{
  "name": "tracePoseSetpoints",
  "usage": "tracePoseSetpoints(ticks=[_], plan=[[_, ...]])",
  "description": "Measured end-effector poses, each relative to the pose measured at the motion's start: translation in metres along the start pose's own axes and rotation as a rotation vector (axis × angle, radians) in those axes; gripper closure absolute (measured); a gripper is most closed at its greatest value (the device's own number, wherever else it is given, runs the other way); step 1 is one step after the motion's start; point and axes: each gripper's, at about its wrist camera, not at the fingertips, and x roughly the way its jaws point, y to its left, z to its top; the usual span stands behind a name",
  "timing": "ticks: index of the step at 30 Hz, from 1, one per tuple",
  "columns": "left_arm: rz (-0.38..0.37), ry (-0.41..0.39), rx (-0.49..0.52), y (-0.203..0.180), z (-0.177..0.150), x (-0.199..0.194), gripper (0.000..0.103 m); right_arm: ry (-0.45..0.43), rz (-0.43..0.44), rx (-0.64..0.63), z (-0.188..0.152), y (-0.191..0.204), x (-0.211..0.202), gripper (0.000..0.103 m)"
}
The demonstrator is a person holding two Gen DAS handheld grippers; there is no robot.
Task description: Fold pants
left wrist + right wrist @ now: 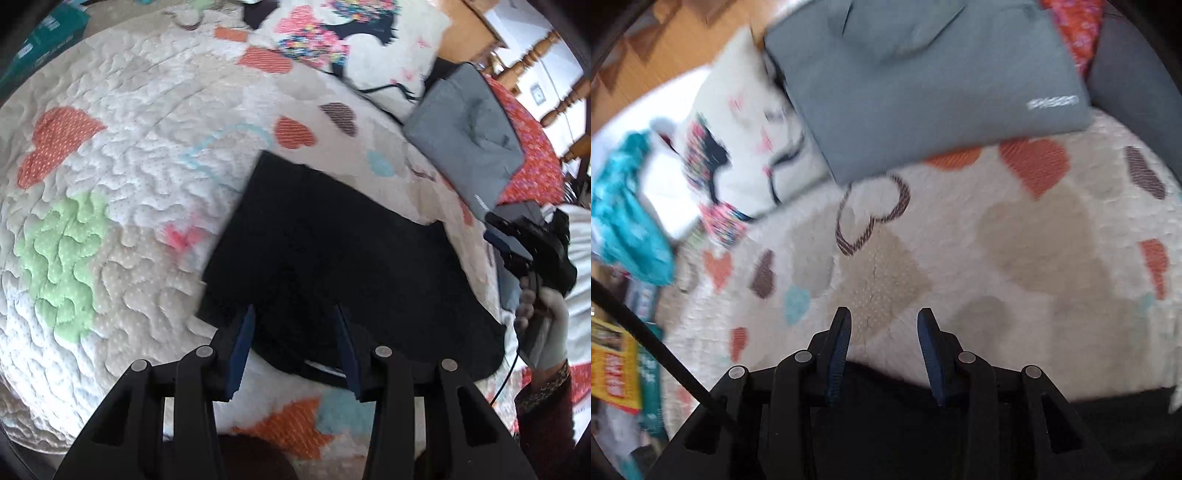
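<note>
Left tool (295, 317), fingers wide and empty, hovers over black pants (332, 258) lying folded flat on the heart-print quilt (110, 177). Right tool (884, 321), likewise wide, empties. Best practice: pinch both near-edge corners evenly before folding.

A home, likely a bedroom: a heart-patterned quilt (122, 192) fills the frame, a pillow (738, 147) (blurred) lies upper left, and wooden chairs (554, 74) stand upper right.
</note>
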Motion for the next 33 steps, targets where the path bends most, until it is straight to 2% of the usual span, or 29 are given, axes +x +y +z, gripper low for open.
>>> tracePoseSetpoints(ticks=[3,7,9,11,13,16,20,25,32,33], plan=[[-0.028,0.009,0.111,-0.036,-0.004,-0.011,0.061,-0.021,0.031,0.004,-0.029,-0.031,-0.058,0.046],[-0.077,0.047,0.288,-0.105,-0.005,-0.007,0.059,-0.073,-0.064,0.029,-0.086,-0.100,-0.132,0.045],[-0.112,0.096,0.379,-0.154,-0.008,0.008,0.058,-0.087,-0.111,0.066,-0.114,-0.133,-0.158,0.043],[-0.145,0.131,0.451,-0.191,-0.013,0.020,0.056,-0.079,-0.121,0.106,-0.133,-0.162,-0.171,0.043],[-0.173,0.176,0.530,-0.237,-0.021,0.039,0.056,-0.075,-0.110,0.149,-0.151,-0.183,-0.176,0.043],[-0.213,0.271,0.639,-0.307,-0.037,0.079,0.056,-0.090,-0.049,0.210,-0.168,-0.205,-0.175,0.043],[-0.240,0.363,0.742,-0.380,-0.054,0.129,0.056,-0.099,0.036,0.243,-0.174,-0.211,-0.160,0.043],[-0.235,0.435,0.787,-0.435,-0.064,0.191,0.056,-0.079,0.081,0.240,-0.170,-0.205,-0.128,0.043],[-0.152,0.500,0.867,-0.462,-0.070,0.265,0.055,-0.105,0.087,0.204,-0.165,-0.199,-0.103,0.042],[-0.146,0.506,0.883,-0.464,-0.072,0.270,0.050,-0.113,0.087,0.203,-0.164,-0.198,-0.101,0.041]])
